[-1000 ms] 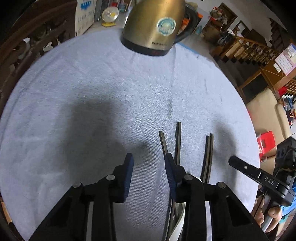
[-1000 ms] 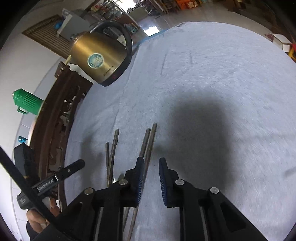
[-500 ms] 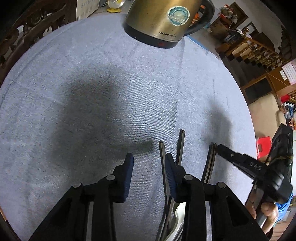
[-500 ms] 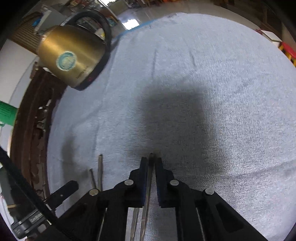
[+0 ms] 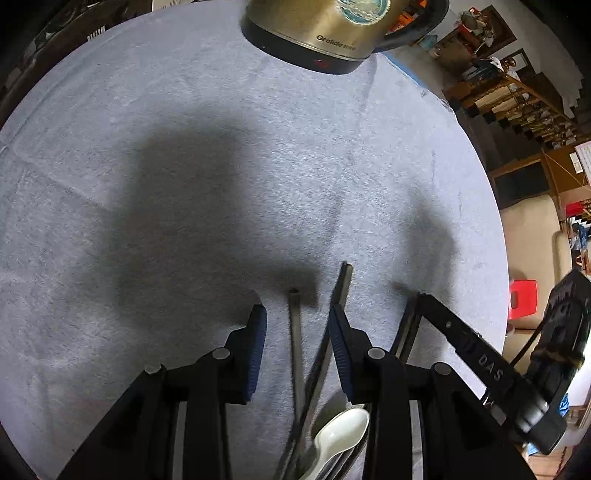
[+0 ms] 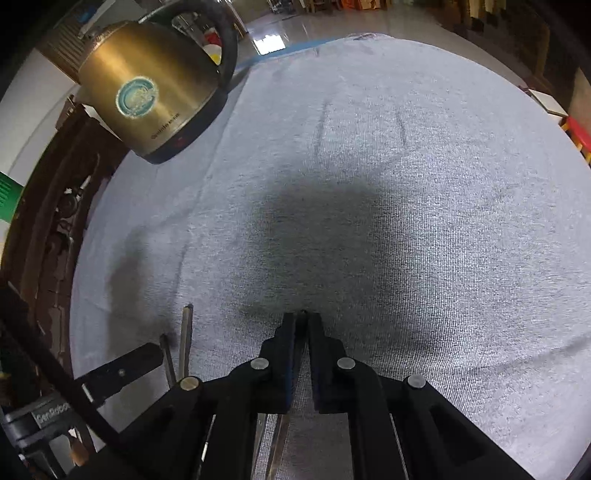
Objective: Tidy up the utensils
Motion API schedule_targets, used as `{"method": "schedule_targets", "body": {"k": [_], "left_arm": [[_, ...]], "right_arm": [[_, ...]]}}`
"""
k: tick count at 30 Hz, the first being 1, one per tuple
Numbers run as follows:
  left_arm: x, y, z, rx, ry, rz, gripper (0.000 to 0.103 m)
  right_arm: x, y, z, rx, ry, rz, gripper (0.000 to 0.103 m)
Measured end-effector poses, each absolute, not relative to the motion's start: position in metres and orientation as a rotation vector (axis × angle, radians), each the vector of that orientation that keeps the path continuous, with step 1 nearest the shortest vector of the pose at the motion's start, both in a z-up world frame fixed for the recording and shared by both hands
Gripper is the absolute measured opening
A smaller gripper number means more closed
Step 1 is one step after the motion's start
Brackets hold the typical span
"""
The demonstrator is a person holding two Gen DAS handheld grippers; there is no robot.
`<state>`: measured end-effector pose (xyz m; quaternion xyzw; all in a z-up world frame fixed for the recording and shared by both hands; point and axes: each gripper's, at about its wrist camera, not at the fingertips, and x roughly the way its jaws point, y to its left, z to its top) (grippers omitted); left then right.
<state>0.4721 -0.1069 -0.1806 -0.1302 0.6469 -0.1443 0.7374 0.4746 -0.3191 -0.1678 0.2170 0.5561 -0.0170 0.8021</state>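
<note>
Two dark chopsticks [image 5: 295, 350] lie on the grey cloth between and beside my left gripper's [image 5: 297, 321] open fingers; one of them [image 5: 341, 288] runs past the right finger. A white spoon [image 5: 341, 432] lies below them. My right gripper [image 6: 302, 321] is shut on a second pair of dark chopsticks [image 6: 302, 314], whose tips just show between its pads. In the left wrist view that pair [image 5: 408, 328] lies at the right under the right gripper's finger. The first pair also shows in the right wrist view [image 6: 186, 332], at the left.
A gold electric kettle [image 5: 325, 29] stands at the far edge of the round cloth-covered table [image 5: 184, 147]; it also shows in the right wrist view [image 6: 147, 99]. A dark carved wooden chair [image 6: 48, 221] stands at the table's left edge. Furniture stands beyond the right edge.
My right gripper has closed on the right pair of chopsticks. My left gripper has shifted right, so one chopstick of the left pair now lies between its open fingers.
</note>
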Motion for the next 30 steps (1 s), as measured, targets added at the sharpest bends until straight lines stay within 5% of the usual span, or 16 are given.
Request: {"method": "schedule_targets", "body": {"k": [4, 8, 12, 30], "left_arm": [[0.476, -0.116, -0.182, -0.264, 1.411, -0.287, 0.034], [0.479, -0.123, -0.184, -0.233, 1.395, -0.266, 0.012], [0.478, -0.13, -0.185, -0.188, 1.371, -0.258, 0.005], [0.403, -0.081, -0.065, -0.176, 0.979, -0.352, 0.005]], "right_arm": [[0.459, -0.338, -0.166, 0.521, 1.151, -0.01, 0.007], [0.444, -0.36, -0.159, 0.585, 1.09, 0.023, 0.007], [0.432, -0.379, -0.149, 0.607, 1.034, 0.025, 0.007], [0.324, -0.394, -0.058, 0.556, 0.724, 0.038, 0.001]]}}
